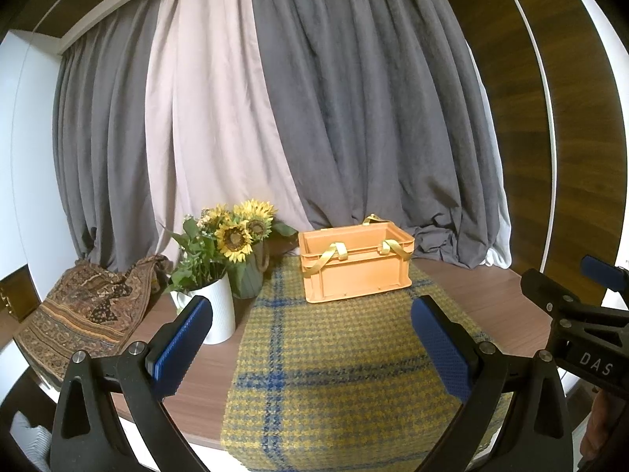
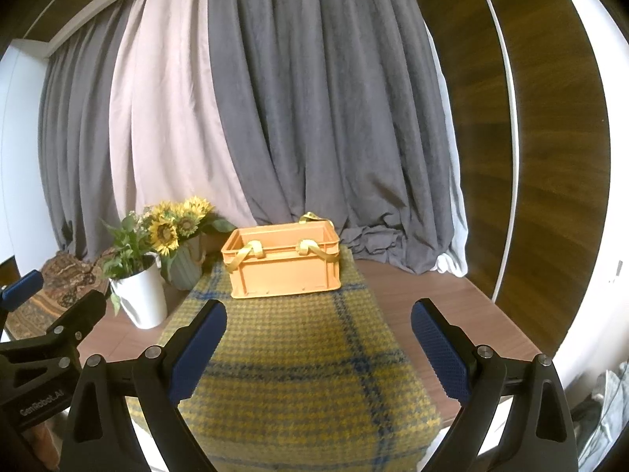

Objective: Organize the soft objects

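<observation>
Both grippers wide, holding nothing — left gripper and right gripper hover side by side over the near end of the yellow-blue plaid blanket. Landmark: orange crate sits on the blanket's far end, yellow straps draped over its front rim. Left of the crate — sunflowers in a white vase, green vase behind it. Further left, patterned brown cloth bunched on the tabletop.
</observation>
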`<state>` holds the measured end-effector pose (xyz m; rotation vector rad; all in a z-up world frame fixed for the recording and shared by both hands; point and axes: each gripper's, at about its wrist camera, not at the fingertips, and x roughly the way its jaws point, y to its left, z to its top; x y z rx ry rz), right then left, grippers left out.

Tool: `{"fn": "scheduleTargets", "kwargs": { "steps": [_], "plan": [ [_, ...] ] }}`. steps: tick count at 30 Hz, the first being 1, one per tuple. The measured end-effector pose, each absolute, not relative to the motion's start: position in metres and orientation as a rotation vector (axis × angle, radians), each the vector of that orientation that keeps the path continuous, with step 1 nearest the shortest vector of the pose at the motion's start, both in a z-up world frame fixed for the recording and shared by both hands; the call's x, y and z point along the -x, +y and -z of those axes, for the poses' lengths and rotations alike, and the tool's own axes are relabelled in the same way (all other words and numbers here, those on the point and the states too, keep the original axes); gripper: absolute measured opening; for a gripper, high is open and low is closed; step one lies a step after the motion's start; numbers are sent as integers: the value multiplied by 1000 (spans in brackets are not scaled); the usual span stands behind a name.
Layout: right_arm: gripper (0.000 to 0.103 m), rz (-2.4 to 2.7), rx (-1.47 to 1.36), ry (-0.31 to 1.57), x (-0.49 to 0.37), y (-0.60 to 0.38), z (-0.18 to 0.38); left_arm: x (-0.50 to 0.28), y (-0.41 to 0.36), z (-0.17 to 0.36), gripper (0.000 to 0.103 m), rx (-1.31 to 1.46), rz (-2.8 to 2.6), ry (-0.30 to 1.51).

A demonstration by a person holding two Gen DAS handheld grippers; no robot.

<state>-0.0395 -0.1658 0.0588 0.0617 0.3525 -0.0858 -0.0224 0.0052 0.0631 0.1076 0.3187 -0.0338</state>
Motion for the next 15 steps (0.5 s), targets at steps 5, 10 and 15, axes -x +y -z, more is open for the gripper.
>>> {"fn": "scheduleTargets", "kwargs": {
  "steps": [5,10,15],
  "plan": [
    [96,86,-62,355,39,-166,-59,21,5,-64,103,-105,37,323],
    [96,85,-61,353,39,-167,-59,21,5,-64,103,-101,39,325],
    [96,85,-59,354,39,-168,-60,17,8,-64,103,-98,42,324]
  ]
}}
